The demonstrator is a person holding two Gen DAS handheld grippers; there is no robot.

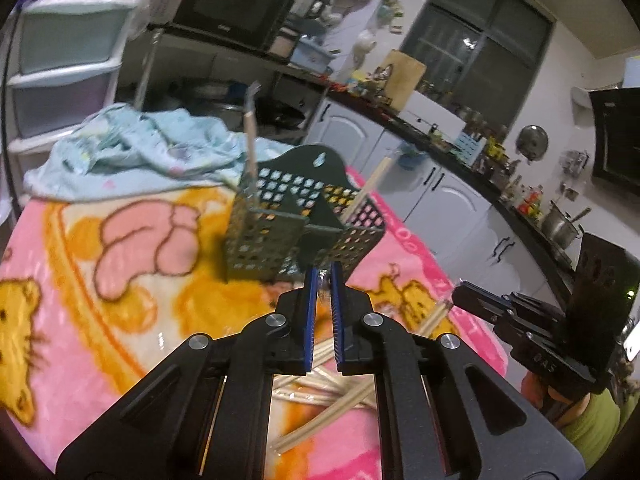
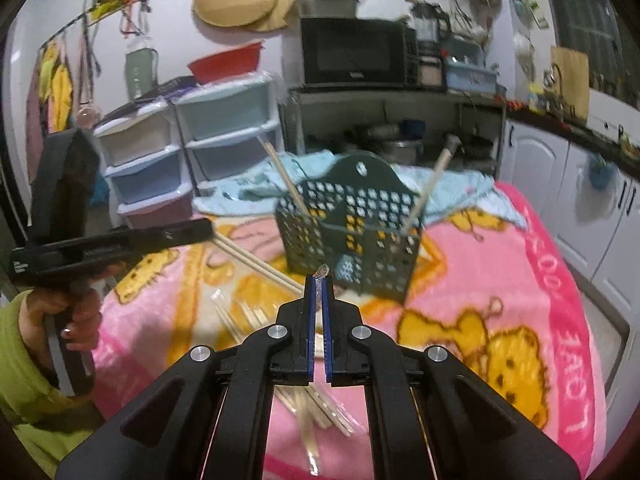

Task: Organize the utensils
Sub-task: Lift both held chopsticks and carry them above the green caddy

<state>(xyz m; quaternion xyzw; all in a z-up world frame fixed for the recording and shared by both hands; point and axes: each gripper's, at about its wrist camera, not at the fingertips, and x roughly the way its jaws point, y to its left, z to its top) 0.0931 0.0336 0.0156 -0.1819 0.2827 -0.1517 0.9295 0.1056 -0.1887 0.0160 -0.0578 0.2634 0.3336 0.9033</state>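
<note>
A dark green perforated utensil holder (image 1: 280, 220) stands on the pink blanket; it also shows in the right wrist view (image 2: 356, 224). A chopstick (image 1: 370, 188) and a pale stick (image 1: 250, 136) stand in it. My left gripper (image 1: 324, 276) is nearly shut on a clear-wrapped item (image 1: 323, 280), just in front of the holder. My right gripper (image 2: 318, 280) is shut on a clear-wrapped utensil (image 2: 321, 270) near the holder's front. Loose chopsticks (image 1: 320, 392) lie under the left gripper, and more loose chopsticks (image 2: 256, 264) show in the right wrist view.
A pale blue cloth (image 1: 132, 148) lies crumpled behind the holder. Plastic drawers (image 2: 188, 148) and a microwave shelf (image 2: 352, 52) stand beyond the table. Kitchen cabinets (image 1: 440, 200) run along the right. The other gripper (image 1: 520, 320) hovers at right in the left wrist view.
</note>
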